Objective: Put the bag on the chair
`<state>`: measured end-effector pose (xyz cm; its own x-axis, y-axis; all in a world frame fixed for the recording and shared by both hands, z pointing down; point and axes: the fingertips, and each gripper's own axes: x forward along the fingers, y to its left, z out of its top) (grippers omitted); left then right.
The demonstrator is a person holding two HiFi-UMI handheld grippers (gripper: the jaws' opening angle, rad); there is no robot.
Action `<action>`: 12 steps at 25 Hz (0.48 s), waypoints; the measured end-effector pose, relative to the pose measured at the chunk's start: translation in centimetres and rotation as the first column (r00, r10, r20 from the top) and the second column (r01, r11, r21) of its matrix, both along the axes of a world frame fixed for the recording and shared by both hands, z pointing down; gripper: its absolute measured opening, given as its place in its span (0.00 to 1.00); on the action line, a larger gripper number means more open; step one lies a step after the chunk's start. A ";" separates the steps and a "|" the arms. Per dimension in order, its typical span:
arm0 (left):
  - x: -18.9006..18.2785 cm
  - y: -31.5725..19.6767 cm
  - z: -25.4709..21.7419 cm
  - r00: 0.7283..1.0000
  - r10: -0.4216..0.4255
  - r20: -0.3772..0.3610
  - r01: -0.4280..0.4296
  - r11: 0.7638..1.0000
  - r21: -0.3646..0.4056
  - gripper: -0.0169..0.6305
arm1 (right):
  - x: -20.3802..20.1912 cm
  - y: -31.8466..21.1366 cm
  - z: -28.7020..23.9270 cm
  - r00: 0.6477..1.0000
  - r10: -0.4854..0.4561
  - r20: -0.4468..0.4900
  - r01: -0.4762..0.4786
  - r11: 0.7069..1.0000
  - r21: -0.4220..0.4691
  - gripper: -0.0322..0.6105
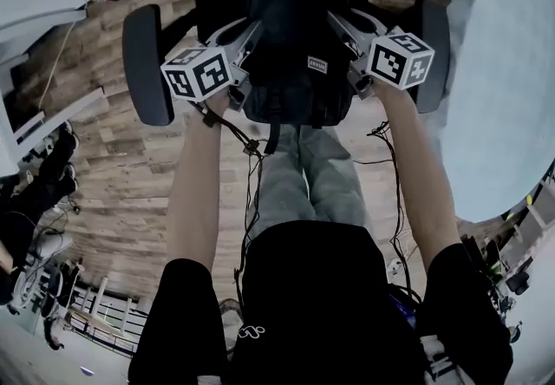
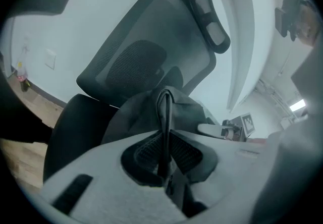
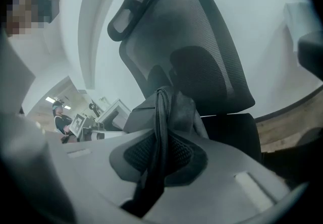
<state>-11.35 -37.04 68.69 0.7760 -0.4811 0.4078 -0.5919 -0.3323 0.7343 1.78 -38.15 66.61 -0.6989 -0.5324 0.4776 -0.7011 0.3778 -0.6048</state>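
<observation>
Two thin straps clamped: left tongs, right tongs both narrow; bag soft, saggy, likely weighty; chair directly ahead.

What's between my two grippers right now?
The black bag, at the chair; the left gripper and right gripper each pinch it. The head view shows this.

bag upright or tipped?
Upright: bag sits top-up over the chair seat, one strap pinched in the left gripper, another in the right gripper.

Both arms out straight fwd; L claw & R claw each clamped on strap.
</observation>
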 end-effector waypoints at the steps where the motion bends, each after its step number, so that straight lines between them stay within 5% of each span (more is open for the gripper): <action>1: -0.1 -0.6 0.5 1.000 0.002 0.003 -0.002 1.000 0.000 0.07 | -0.1 -0.7 0.5 1.000 -0.009 -0.014 0.009 1.000 -0.004 0.13; 12: 0.9 -7.4 9.7 0.996 0.058 0.074 -0.055 0.997 -0.045 0.08 | 1.1 -7.3 9.9 0.985 -0.004 -0.170 -0.016 0.993 -0.116 0.14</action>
